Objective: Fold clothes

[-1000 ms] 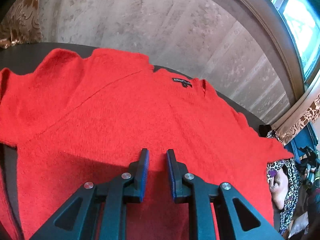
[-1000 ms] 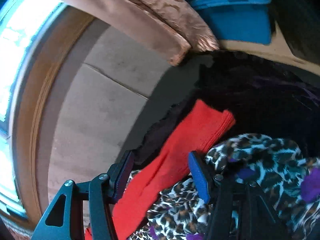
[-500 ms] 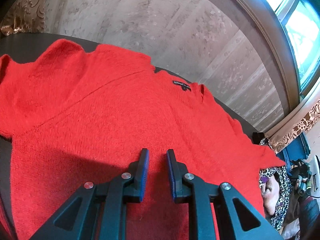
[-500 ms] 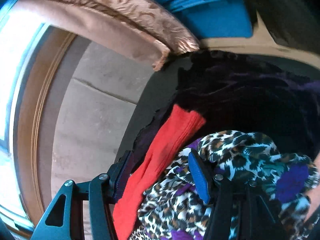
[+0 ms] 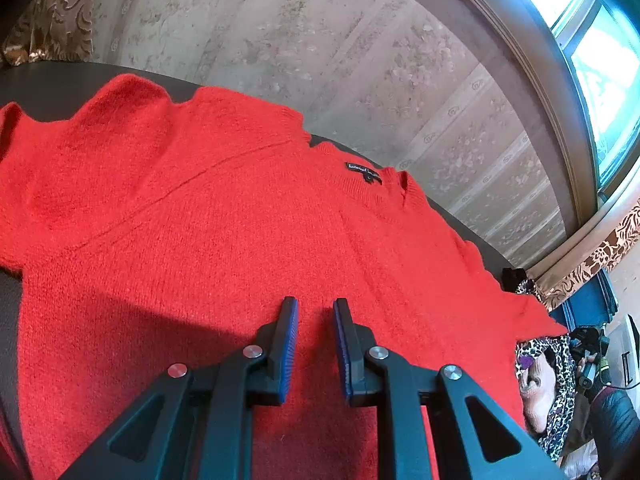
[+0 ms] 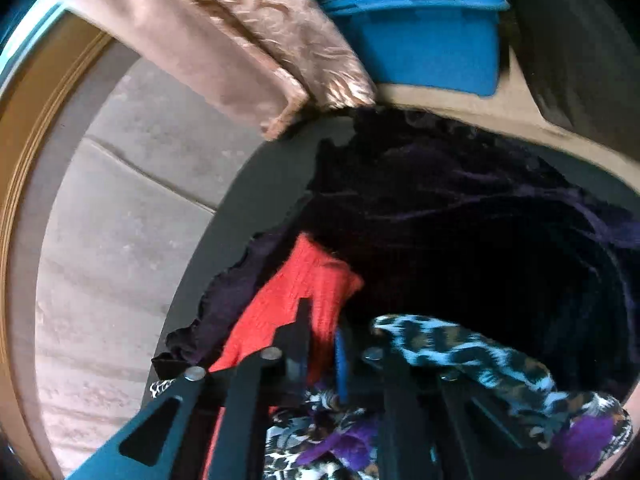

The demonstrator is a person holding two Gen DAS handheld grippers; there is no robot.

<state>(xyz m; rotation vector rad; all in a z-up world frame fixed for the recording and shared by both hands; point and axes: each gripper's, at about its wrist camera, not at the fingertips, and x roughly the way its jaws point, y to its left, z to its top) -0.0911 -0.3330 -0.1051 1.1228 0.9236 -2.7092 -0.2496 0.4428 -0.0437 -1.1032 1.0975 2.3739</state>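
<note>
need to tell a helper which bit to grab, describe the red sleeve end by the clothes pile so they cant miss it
Start at the dark table edge and find the heap of clothes on it. The red sleeve runs up across that heap, between a dark purple garment and a leopard-print cloth, with the right hand-held gripper shut on it. It is the only plain bright red knit there.

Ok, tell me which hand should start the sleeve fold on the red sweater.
Right, probably. The right gripper has its jaws shut on the sweater's red sleeve by the leopard-print garment. The left gripper hovers over the sweater's body, jaws apart, holding nothing.
</note>
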